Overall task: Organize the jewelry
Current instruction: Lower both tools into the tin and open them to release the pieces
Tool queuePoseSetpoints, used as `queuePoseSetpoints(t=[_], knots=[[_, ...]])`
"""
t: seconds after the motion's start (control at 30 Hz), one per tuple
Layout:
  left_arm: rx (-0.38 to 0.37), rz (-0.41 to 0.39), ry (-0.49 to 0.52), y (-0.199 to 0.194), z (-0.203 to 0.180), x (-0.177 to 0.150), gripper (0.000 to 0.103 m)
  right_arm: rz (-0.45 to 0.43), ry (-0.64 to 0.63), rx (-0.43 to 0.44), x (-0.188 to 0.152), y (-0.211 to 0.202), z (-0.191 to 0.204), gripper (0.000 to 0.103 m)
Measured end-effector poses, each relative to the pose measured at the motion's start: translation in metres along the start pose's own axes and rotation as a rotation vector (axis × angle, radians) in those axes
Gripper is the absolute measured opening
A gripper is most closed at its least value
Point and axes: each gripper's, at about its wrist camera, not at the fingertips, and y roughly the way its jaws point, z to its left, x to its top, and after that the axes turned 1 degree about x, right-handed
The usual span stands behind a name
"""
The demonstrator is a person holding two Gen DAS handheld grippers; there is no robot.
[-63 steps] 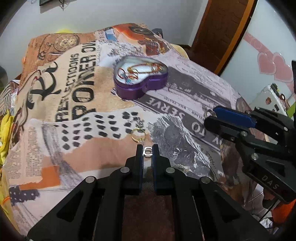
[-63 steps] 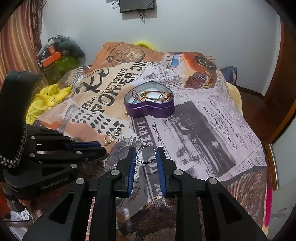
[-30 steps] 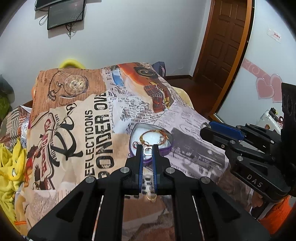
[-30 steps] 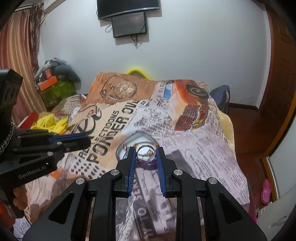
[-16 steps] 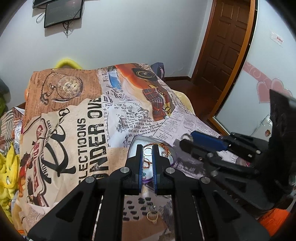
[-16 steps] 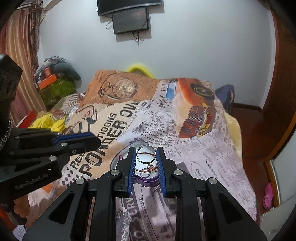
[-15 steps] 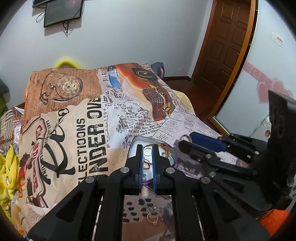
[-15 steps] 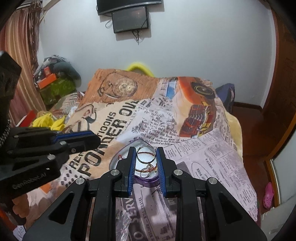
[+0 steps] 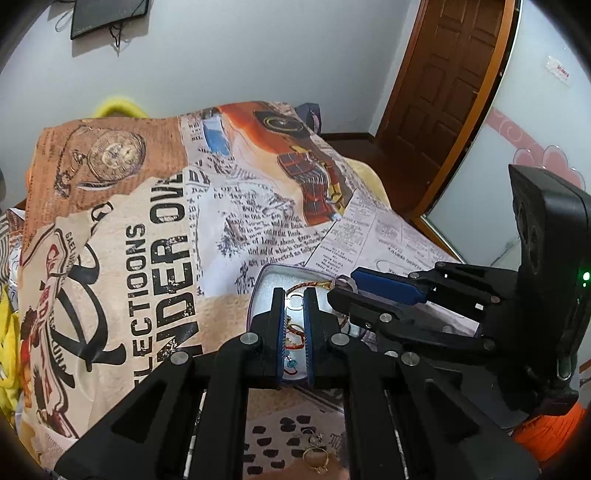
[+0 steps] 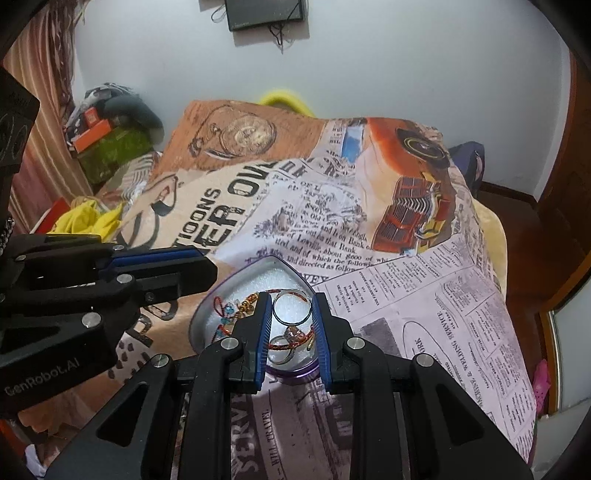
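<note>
A heart-shaped purple tin (image 10: pixel 207 314) with a white lining lies on the printed bedspread (image 10: pixel 424 295). It holds a red cord bracelet (image 10: pixel 291 342), a stone ring (image 10: pixel 291 334) and blue beads. My right gripper (image 10: pixel 291 306) is shut on a large silver ring (image 10: pixel 275 314), just above the tin's inside. In the left wrist view my left gripper (image 9: pixel 294 295) is shut on a small silver ring (image 9: pixel 295 302), also over the tin (image 9: pixel 260 284). The right gripper's fingers (image 9: pixel 343 291) sit close on its right.
Gold earrings (image 9: pixel 316 458) lie on the bedspread near the front, behind the left gripper. Yellow cloth (image 10: pixel 88 218) and a pile of clutter (image 10: pixel 110 140) sit at the bed's left. A wooden door (image 9: pixel 454 74) stands at the right, and a dark screen (image 10: pixel 266 13) hangs on the wall.
Both grippers have come forward and down toward the tin, which now lies right under their fingertips. Each still holds its ring.
</note>
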Motion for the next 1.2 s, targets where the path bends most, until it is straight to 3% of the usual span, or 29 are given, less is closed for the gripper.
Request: queuePoseSetpoints(t=[0.5,1.2], knots=[[-0.047,0.016,-0.025,0.008,0.008,0.004,0.007,0.050,-0.029,-0.010,0.001,0.016,0.003,0.020],[0.020,-0.013,-0.024,-0.030,0.007,-0.003,0.007,0.081,-0.051,-0.012,0.003,0.002,0.015,0.022]])
